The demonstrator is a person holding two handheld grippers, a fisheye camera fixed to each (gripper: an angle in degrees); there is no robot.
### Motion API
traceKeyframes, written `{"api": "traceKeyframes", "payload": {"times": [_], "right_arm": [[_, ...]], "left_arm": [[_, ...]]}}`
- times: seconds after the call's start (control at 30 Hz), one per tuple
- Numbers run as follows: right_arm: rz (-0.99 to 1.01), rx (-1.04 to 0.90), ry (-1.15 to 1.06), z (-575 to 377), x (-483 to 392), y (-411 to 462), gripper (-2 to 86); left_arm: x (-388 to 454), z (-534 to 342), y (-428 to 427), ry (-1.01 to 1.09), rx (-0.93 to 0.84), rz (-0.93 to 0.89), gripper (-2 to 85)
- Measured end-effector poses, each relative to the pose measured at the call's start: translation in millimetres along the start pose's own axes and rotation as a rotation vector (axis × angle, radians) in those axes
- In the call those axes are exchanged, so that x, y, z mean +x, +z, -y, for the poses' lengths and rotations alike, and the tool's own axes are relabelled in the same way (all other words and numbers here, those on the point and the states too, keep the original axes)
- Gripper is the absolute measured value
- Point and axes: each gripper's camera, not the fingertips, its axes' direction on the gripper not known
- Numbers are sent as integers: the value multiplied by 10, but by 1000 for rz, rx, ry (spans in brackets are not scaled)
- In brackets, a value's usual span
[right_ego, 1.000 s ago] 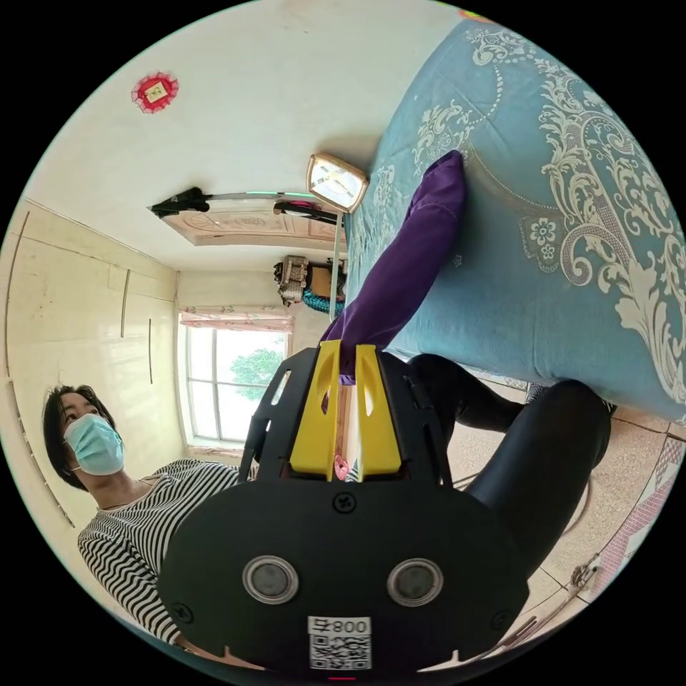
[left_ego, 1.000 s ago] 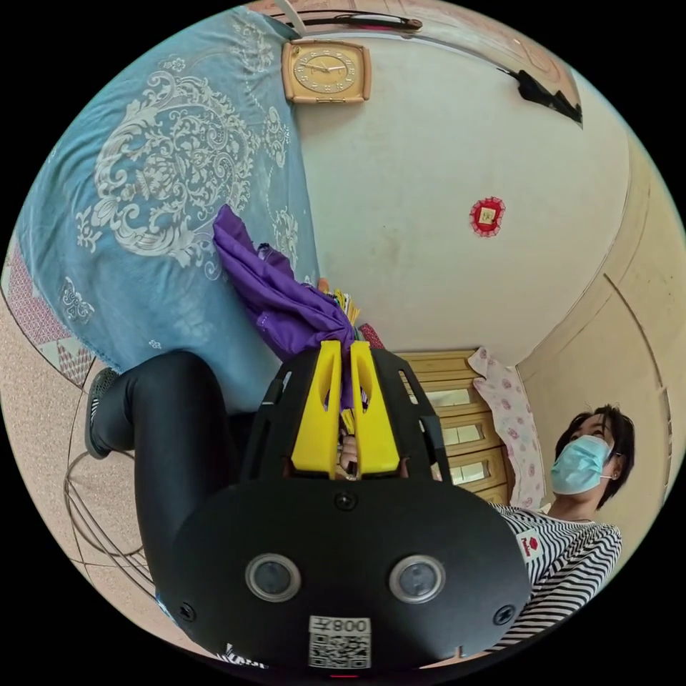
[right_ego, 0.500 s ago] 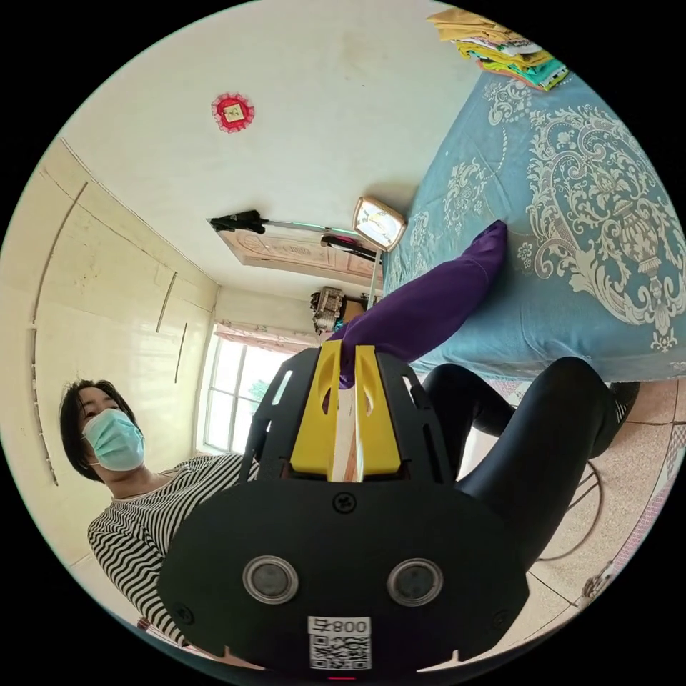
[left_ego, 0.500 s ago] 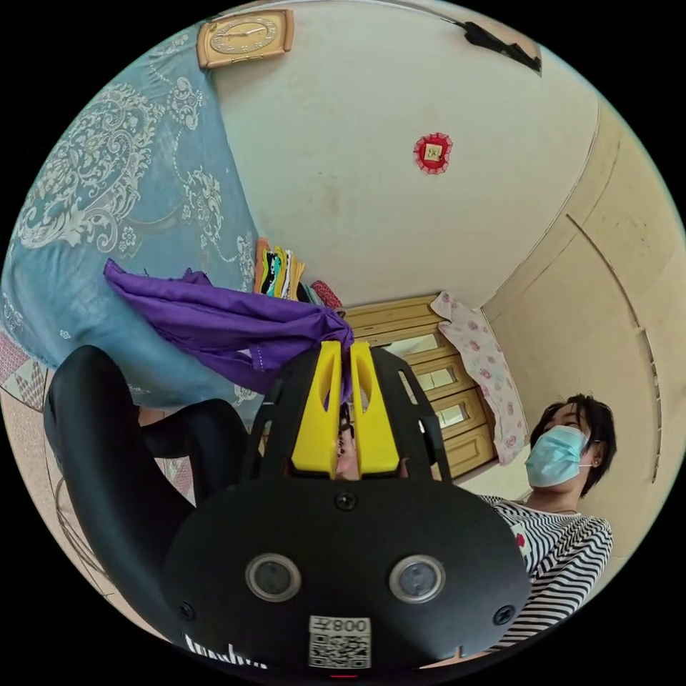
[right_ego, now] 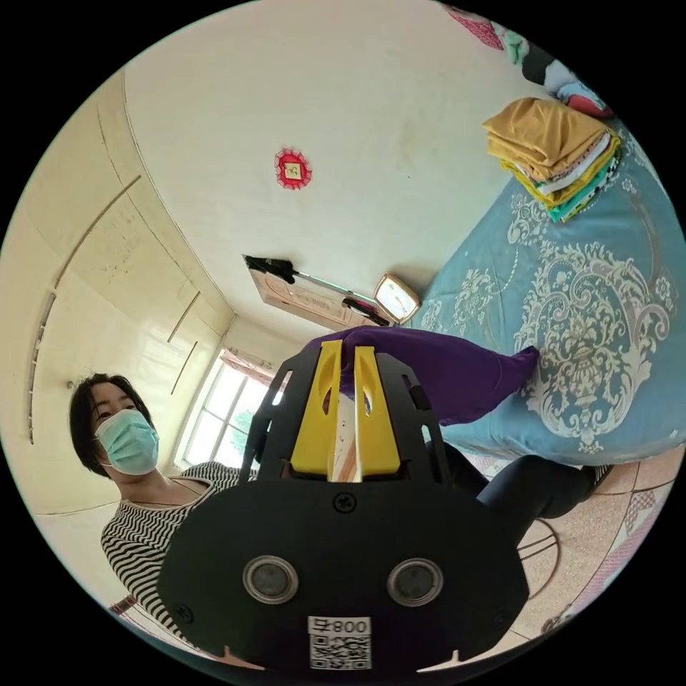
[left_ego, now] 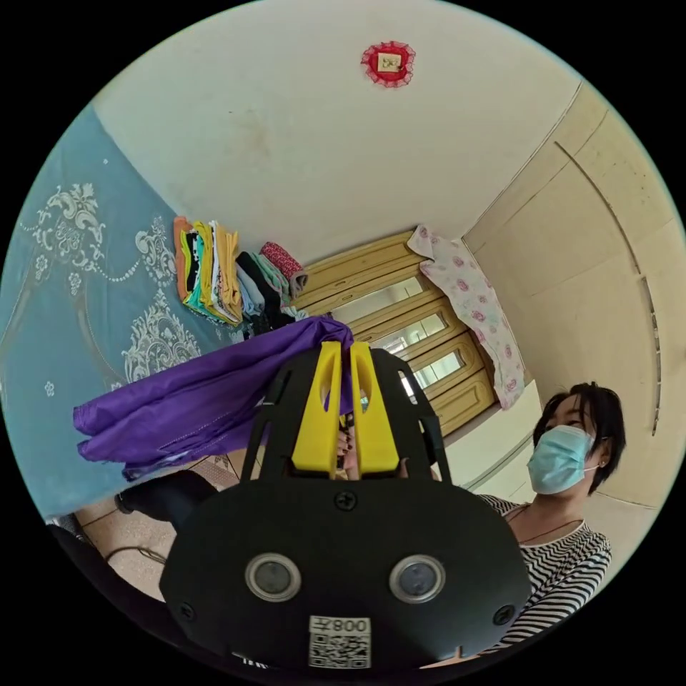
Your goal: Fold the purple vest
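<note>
Pinching purple vest (left_ego: 193,407) between jaws of left gripper (left_ego: 345,348), right gripper (right_ego: 346,351).

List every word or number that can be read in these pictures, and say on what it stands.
No text reads clearly.
Sticker on the left claw: code square, characters too small.
Sticker on the right claw: the same.
Red ornament: centre sign too small.
Clock: numerals blurred.

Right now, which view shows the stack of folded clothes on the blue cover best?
The right gripper view: the stack of folded clothes lies open on the blue cover, its layers clear. In the left gripper view the stack appears edge-on beside darker garments.
</note>
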Motion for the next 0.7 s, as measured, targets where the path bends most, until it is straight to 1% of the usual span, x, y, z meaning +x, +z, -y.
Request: {"api": "traceKeyframes", "payload": {"times": [0.23, 0.4, 0.5, 0.57, 0.6, 0.63, 0.67, 0.7], "right_arm": [[-119, 86, -89, 899, -578, -373, 20], [-215, 134, -167, 1451, -1053, -641, 21], [-324, 120, -161, 1517, -1085, -756, 22], [-383, 103, -121, 1450, -939, -826, 23], [-424, 92, -77, 1374, -780, -879, 23], [-447, 87, -48, 1328, -681, -908, 23], [-496, 77, 26, 1223, -451, -968, 23], [-537, 60, 105, 1109, -203, -1020, 23]], "left_arm": [[-313, 1222, 1201, 49, -32, -34, 22], [-474, 1727, 1861, 125, -83, -59, 23], [-814, 1760, 2184, 111, -132, -47, 23], [-1166, 1667, 2363, 46, -171, -41, 23], [-1438, 1567, 2484, -2, -207, -22, 23], [-1721, 1444, 2602, -56, -252, 37, 23], [-1877, 1371, 2664, -91, -274, 61, 23], [-2181, 1225, 2786, -171, -325, 86, 23]]}}
